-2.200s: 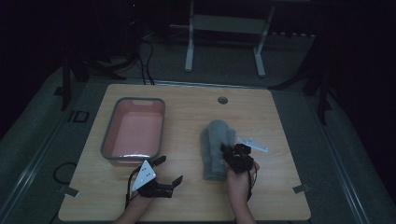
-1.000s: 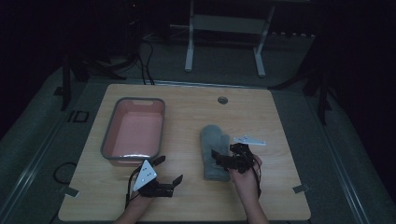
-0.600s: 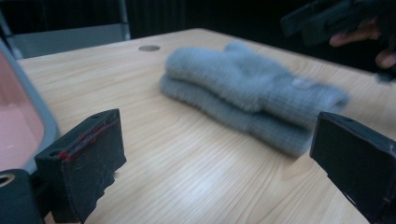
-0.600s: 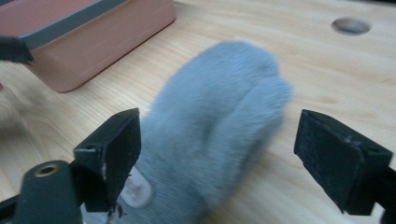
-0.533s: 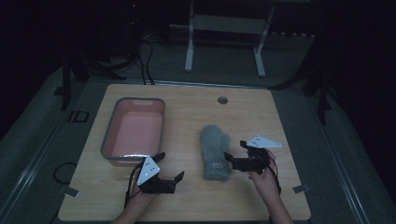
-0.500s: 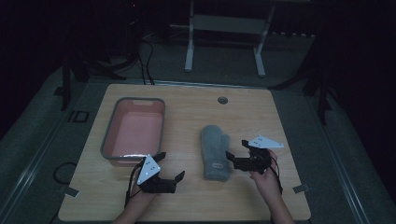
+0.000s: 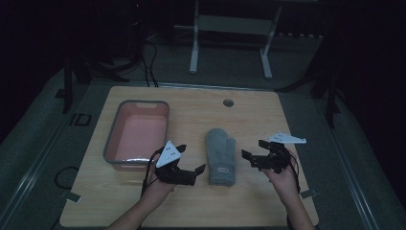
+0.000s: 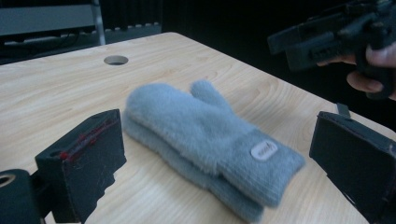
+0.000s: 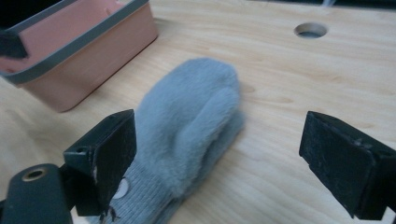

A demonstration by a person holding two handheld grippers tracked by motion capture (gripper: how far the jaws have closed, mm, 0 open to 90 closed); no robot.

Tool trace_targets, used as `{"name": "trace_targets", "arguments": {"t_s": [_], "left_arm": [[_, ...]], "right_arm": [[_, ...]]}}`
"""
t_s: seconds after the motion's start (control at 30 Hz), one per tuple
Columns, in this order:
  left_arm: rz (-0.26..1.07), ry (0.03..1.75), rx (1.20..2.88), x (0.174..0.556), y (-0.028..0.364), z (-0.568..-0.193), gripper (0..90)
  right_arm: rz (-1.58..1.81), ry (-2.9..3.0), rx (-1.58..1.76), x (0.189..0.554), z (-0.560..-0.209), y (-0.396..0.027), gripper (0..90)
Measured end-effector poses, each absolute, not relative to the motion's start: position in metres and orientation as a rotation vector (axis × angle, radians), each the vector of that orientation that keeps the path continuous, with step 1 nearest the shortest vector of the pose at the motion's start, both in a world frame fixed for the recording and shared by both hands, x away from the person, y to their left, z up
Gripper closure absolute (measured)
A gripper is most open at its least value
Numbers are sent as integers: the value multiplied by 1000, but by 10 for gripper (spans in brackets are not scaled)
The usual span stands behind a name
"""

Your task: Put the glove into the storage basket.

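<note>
Fluffy grey knitted mittens (image 7: pixel 220 156), stacked, on wooden table (image 7: pixel 249 115)
Between left gripper (image 7: pixel 187 158) and right gripper (image 7: pixel 253 149), both released, jaws spread.

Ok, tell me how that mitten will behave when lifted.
The mitten looks fuzzy and knitted, so it is probably soft and light and will likely droop from wherever it is pinched. It seems to be two stacked layers, so the lower one may stay behind.

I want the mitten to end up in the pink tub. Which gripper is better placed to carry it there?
Probably the left gripper. It sits open between the pink tub and the grey mitten, so its carry looks short. The right gripper, also open, is on the mitten's far side from the tub.
</note>
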State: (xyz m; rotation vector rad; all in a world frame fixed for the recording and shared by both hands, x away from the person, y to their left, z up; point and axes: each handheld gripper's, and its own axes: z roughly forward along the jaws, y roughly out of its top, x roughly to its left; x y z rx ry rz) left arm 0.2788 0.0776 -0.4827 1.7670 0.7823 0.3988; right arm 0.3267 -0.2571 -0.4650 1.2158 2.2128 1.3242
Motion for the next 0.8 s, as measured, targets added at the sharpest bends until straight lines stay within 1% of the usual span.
{"name": "trace_targets", "arguments": {"t_s": [0.13,0.23,0.27,0.33,0.37,0.4,0.47,0.5,0.53,0.57,0.6,0.73,0.8], "left_arm": [[412,790,1816,291,61,-473,53],[378,823,1837,305,50,-472,57],[371,834,1837,310,47,-473,72],[373,854,1848,319,40,-476,102],[379,859,1860,322,36,-478,117],[382,861,1876,326,32,-480,117],[416,853,1914,331,24,-486,119],[405,858,1926,334,21,-489,131],[398,873,1936,337,19,-492,143],[399,888,1940,339,18,-496,143],[390,897,1953,342,16,-500,143],[360,963,1983,351,14,-517,150],[380,984,1995,355,13,-525,150]], "right_arm": [[1272,2242,1233,331,-469,-252,137],[1242,2254,1232,336,-473,-247,163],[1233,2257,1233,338,-474,-245,208],[1234,2267,1225,342,-478,-243,252],[1237,2268,1222,343,-481,-241,306],[1244,2272,1206,344,-483,-240,363],[1255,2263,1207,345,-488,-237,412],[1257,2269,1209,346,-491,-236,471],[1265,2264,1214,347,-493,-234,486],[1268,2262,1225,348,-495,-233,489],[1269,2275,1233,350,-497,-231,511],[1226,2311,1246,353,-508,-222,471],[1199,2339,1264,355,-516,-219,455]]}}
